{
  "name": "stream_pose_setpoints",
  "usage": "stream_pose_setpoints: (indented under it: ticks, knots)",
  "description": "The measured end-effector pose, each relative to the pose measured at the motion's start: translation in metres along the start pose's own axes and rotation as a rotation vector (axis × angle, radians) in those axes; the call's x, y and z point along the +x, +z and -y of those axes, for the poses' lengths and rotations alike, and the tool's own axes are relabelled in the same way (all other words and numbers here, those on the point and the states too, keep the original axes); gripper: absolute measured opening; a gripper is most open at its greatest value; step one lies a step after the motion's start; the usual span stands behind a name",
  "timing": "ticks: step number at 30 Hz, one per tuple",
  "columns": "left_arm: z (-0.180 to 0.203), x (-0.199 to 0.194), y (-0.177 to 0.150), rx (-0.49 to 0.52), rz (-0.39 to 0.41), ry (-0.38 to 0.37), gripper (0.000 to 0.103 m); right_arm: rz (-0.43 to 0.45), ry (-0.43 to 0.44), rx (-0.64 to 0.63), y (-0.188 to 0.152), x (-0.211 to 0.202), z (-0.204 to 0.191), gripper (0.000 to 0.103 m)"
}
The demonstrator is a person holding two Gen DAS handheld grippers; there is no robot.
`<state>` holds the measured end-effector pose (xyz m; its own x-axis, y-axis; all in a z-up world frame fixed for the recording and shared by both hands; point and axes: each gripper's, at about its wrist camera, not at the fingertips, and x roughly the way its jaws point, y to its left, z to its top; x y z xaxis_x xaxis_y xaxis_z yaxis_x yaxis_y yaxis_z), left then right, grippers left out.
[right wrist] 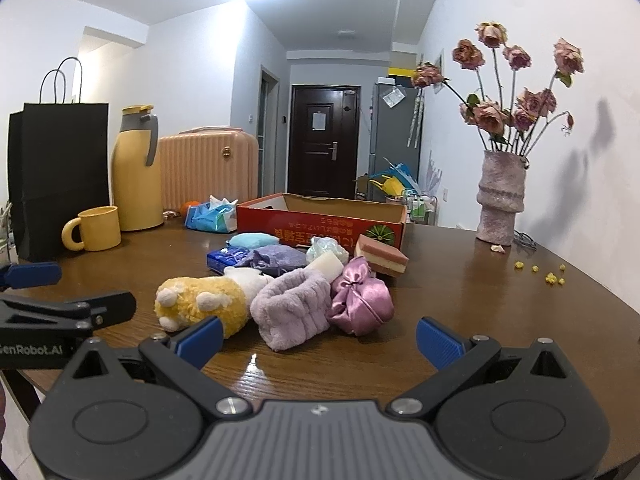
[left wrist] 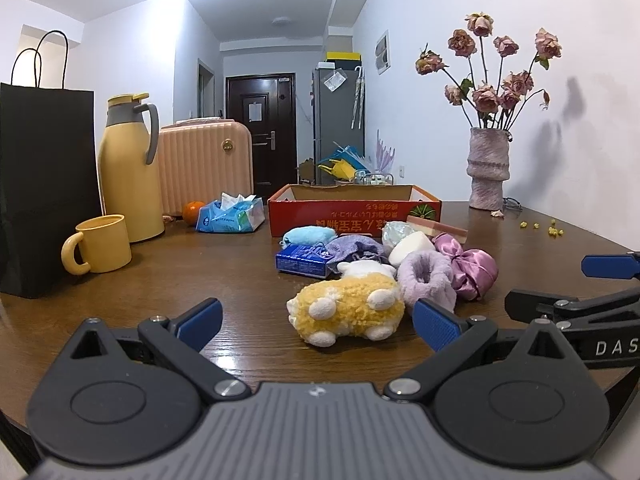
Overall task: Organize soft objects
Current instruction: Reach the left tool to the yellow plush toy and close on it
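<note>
While the red box (left wrist: 354, 210) beyond the pile shows nothing inside from here, the task looks barely begun: every soft thing lies on the table (left wrist: 200, 280). The left gripper (left wrist: 318, 322) is spread wide and empty, the yellow plush (left wrist: 348, 310) just ahead between its fingers. The right gripper (right wrist: 320, 340) gapes empty too, the lilac band (right wrist: 294, 308) just ahead. Only the right view shows the layered sponge (right wrist: 382, 258) whole; in the left it is mostly hidden.
</note>
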<state>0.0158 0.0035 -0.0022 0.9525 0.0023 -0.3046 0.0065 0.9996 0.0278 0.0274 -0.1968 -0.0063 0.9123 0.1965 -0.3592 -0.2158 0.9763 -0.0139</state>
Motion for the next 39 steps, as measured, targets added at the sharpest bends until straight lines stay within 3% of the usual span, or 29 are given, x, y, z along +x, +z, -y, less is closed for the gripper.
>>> stream_pose_setpoints:
  ticks: [17,39]
  knots:
    - [-0.020,0.031,0.007,-0.052,-0.050,0.048,0.103,-0.058,0.037,-0.052,0.013,0.045,-0.010,0.100]
    - [0.010,0.090,0.016,-0.085,-0.193,-0.038,0.103,-0.081,0.002,0.019,0.006,0.080,0.032,0.101]
